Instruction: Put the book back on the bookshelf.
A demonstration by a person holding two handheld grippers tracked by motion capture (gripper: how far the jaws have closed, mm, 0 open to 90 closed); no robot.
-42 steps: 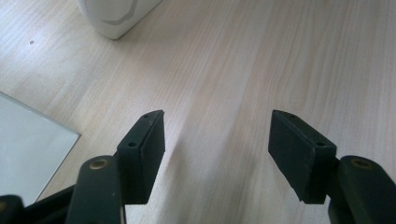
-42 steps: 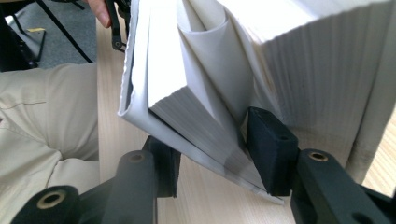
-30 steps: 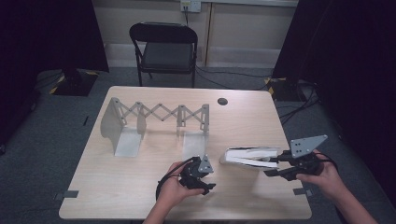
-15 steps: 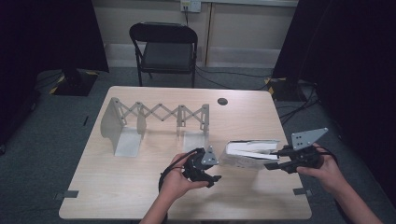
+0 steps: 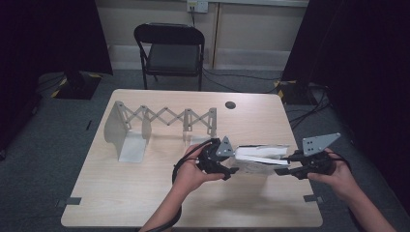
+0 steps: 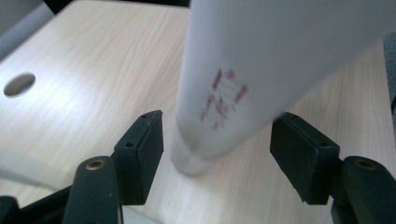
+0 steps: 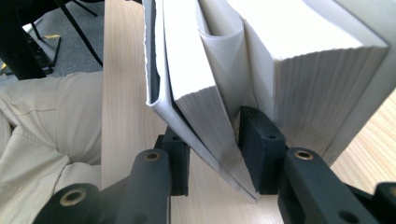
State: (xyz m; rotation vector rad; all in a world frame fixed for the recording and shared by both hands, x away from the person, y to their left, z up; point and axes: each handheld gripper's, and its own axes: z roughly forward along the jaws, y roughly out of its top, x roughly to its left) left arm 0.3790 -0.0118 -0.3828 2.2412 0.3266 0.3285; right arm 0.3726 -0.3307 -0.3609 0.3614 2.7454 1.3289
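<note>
A thick white book [image 5: 261, 154] hangs low over the wooden table [image 5: 145, 193] between my two grippers. My right gripper [image 5: 283, 170] is shut on its front cover and a wad of pages [image 7: 187, 93], with the pads [image 7: 259, 140] pressing from both sides; the remaining block of pages [image 7: 299, 60] fans open to the right. My left gripper [image 5: 228, 166] is at the book's other end. In the left gripper view its jaws [image 6: 219, 158] stand open around the book's white end [image 6: 243, 70], which bears a reddish stamp, and a gap shows at the left pad [image 6: 144, 154].
An expanding metal book rack [image 5: 164, 118] stands across the far-left part of the table. A round cable hole [image 5: 230, 104] sits near the far edge. A black folding chair [image 5: 171, 48] stands behind the table. The person's trouser leg [image 7: 46, 121] lies beside the table edge.
My left gripper has risen and moved right up to the book's end. The book has come up off the table and shifted slightly left with the right gripper.
</note>
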